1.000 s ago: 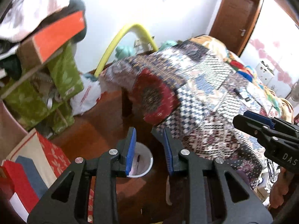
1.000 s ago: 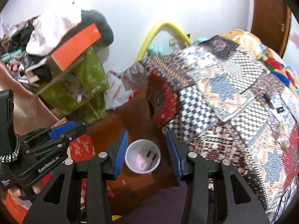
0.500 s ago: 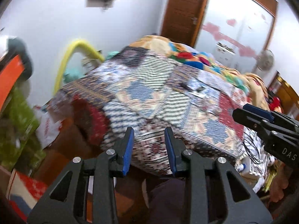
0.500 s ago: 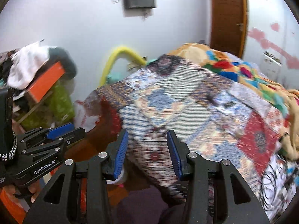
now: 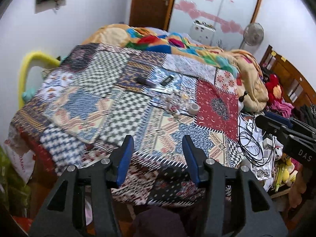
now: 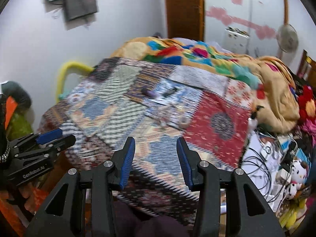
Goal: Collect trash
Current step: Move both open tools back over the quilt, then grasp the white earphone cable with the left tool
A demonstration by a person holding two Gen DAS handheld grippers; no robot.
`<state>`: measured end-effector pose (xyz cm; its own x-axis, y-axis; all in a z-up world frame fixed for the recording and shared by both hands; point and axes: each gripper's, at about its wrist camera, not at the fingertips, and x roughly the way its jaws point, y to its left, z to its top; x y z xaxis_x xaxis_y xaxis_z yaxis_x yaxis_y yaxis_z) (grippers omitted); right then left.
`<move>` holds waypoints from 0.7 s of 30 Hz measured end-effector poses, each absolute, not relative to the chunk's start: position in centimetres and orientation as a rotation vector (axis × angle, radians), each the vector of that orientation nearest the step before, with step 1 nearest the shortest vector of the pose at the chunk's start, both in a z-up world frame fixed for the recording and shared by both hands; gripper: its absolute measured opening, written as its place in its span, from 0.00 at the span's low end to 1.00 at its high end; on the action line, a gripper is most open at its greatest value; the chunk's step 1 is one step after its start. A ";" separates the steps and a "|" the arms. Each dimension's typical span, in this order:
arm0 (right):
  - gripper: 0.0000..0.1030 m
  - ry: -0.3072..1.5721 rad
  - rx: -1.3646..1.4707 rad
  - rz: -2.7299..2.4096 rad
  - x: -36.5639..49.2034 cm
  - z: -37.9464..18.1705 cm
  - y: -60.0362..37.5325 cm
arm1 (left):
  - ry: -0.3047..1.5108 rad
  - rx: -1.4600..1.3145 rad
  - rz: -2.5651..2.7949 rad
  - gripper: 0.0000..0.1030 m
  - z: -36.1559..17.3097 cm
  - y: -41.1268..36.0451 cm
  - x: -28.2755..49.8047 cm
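A patchwork-covered bed (image 5: 122,106) fills both views. Small litter lies on it: a dark tube (image 5: 145,81), a black flat piece (image 5: 167,80), crumpled clear wrappers (image 5: 171,102) and a tape roll (image 5: 194,108). My left gripper (image 5: 158,158) is open and empty, held above the bed's near edge. My right gripper (image 6: 156,157) is open and empty, to the right of the left one; it also shows in the left wrist view (image 5: 286,128). The tube (image 6: 148,92) and the tape roll (image 6: 184,121) are blurred in the right wrist view.
A rumpled colourful blanket (image 5: 177,43) lies at the far end of the bed. Tangled black cables (image 5: 250,142) and clutter hang off the right side. A yellow tube (image 5: 29,63) stands at the left wall. A fan (image 5: 252,33) and a door (image 5: 150,2) are behind.
Both grippers have swung up and right, from the white bucket on the floor to the bed top. Both have stayed open and empty.
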<state>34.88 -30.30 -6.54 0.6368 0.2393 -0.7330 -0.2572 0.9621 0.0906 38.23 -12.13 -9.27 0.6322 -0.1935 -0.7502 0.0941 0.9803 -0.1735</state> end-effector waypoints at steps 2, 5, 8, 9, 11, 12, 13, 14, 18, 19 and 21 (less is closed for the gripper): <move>0.39 0.852 -0.006 0.268 36.1 -7.3 -31.5 | 0.891 -0.122 -0.186 0.49 -10.1 -13.1 40.0; 0.39 0.885 0.020 0.250 38.4 -8.9 -33.0 | 0.929 -0.115 -0.207 0.49 -12.0 -14.8 43.4; 0.39 0.919 0.036 0.235 40.6 -10.8 -33.9 | 0.970 -0.112 -0.226 0.49 -14.1 -15.9 46.6; 0.39 0.932 0.042 0.229 41.4 -11.5 -34.0 | 0.981 -0.113 -0.232 0.49 -14.8 -16.2 47.6; 0.39 0.958 0.051 0.224 42.7 -12.8 -34.2 | 0.999 -0.118 -0.239 0.49 -16.0 -16.6 49.4; 0.39 0.968 0.055 0.221 43.3 -13.4 -34.3 | 1.009 -0.122 -0.243 0.49 -16.6 -16.9 50.5; 0.39 0.980 0.058 0.217 44.2 -14.2 -34.4 | 1.016 -0.126 -0.247 0.49 -17.3 -17.0 51.5; 0.39 0.987 0.058 0.214 44.7 -14.7 -34.5 | 1.023 -0.131 -0.248 0.49 -18.0 -17.3 52.8; 0.39 1.017 0.068 0.208 47.2 -16.9 -34.8 | 1.031 -0.142 -0.239 0.49 -20.2 -18.5 57.1; 0.39 1.023 0.070 0.208 47.7 -17.4 -34.8 | 1.034 -0.143 -0.231 0.49 -20.7 -18.7 57.9; 0.39 1.031 0.071 0.207 48.5 -18.1 -34.9 | 1.043 -0.149 -0.216 0.49 -21.8 -19.1 59.7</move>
<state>48.46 -34.91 -18.05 0.4961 0.2042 -0.8439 -0.1371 0.9782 0.1561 59.65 -19.12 -21.83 0.4856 -0.2469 -0.8386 0.1059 0.9688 -0.2240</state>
